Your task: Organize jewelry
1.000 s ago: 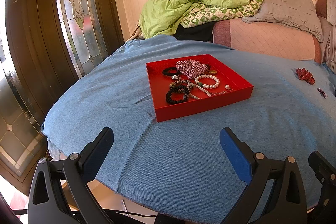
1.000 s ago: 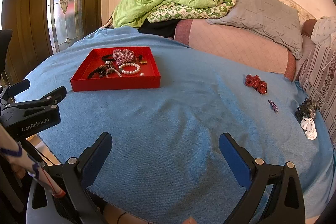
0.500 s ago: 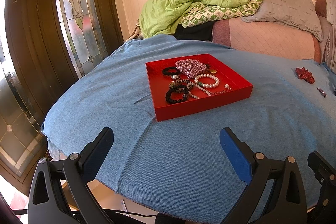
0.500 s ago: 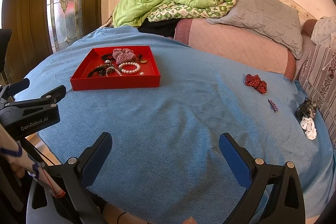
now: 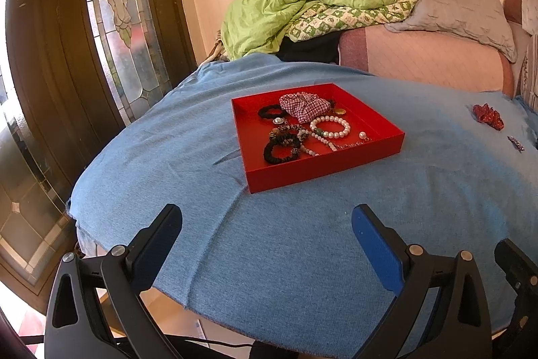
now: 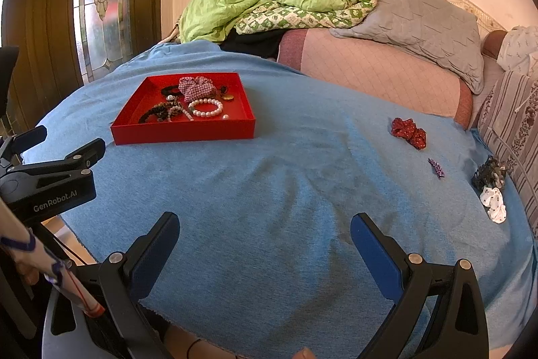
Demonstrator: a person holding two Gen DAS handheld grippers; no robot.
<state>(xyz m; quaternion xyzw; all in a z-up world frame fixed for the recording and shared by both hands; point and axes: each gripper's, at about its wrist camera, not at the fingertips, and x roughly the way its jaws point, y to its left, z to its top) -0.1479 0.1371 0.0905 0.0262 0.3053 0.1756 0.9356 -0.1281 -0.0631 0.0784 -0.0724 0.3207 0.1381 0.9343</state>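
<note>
Blue cloth covers the table [image 6: 269, 190], and on it the red tray [image 5: 322, 170] holding the gathered bracelets and hair ties lies ahead of the left gripper [image 5: 265, 234], slightly right of its gap, while in the right wrist view it sits forward and left. The loose pieces, largest first, are the red scrunchie [image 6: 408, 132], dark scrunchie [image 6: 489, 174], white scrunchie [image 6: 493, 203] and small purple clip [image 6: 436, 168], all forward and right of the right gripper [image 6: 264, 234], which appears to be the nearer tool. Both sets of jaws stand wide apart and hold nothing.
</note>
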